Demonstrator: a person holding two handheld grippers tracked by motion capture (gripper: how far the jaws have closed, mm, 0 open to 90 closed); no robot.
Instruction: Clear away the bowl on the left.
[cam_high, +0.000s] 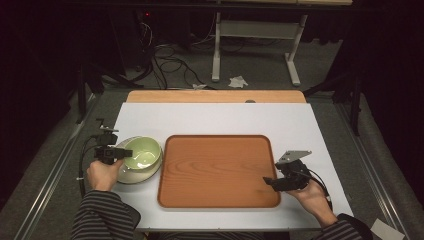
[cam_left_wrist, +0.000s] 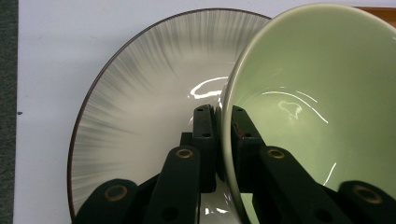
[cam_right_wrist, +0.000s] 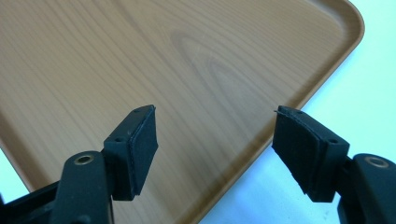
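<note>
Near the desk's left edge, the left gripper is clamped on the rim of the green bowl; in the left gripper view one jaw sits inside the bowl and the other outside, pinching the wall between them. The bowl rests in the striped plate, which lies on the white mat just left of the wooden tray. The step in hand looks like the grasp itself, with the bowl not yet lifted. The next move probably calls for raising the bowl straight off the plate so the plate is not dragged along, then carrying it rightward over the tray's raised rim. A pinch on one side of a glossy rim may let the bowl tip or slip, so a level, slow lift seems wise. The tray itself is bare, and nothing stands between it and the bowl. At the tray's near right corner, the right gripper hovers with its jaws apart, holding nothing; the right gripper view looks along them at the tray's rim.
</note>
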